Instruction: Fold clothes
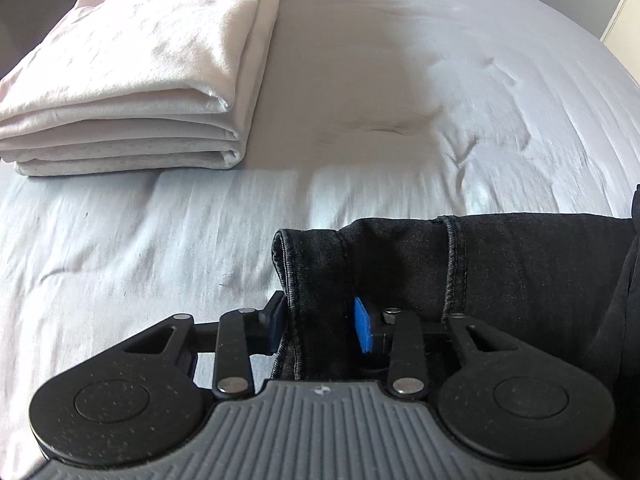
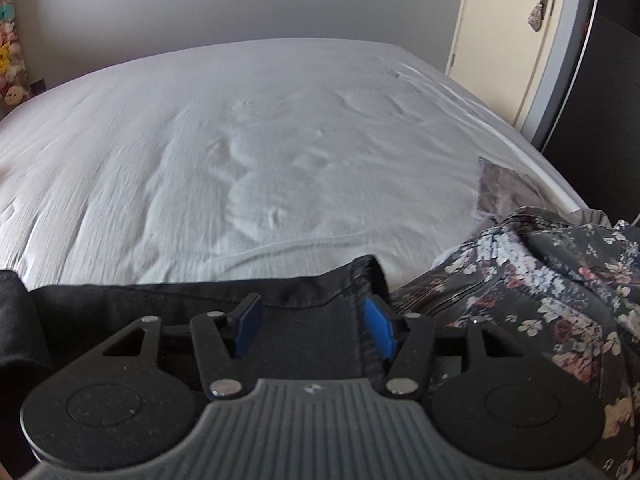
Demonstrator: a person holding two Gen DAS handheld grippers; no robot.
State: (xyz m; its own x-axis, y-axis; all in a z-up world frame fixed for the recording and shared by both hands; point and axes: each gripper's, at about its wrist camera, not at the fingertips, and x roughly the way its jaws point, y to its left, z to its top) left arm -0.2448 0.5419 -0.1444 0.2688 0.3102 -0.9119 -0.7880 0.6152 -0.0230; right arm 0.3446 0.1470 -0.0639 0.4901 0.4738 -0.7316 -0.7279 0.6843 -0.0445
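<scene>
A pair of black jeans (image 1: pixel 520 268) lies on the bed at the near edge. My left gripper (image 1: pixel 320 324) has its blue pads on either side of the jeans' left hem corner, with cloth between them and the jaws still apart. In the right wrist view the jeans (image 2: pixel 200 300) stretch to the left. My right gripper (image 2: pixel 312 328) straddles the jeans' right hem corner with its pads wide apart, the cloth lying between them. The pads are not pressed on the cloth in either view.
A folded stack of white clothes (image 1: pixel 132 80) sits at the far left on the white sheet (image 1: pixel 400 80). A dark floral garment (image 2: pixel 552 280) is heaped at the right, with a grey cloth (image 2: pixel 500 188) behind it. A door (image 2: pixel 508 32) stands beyond the bed.
</scene>
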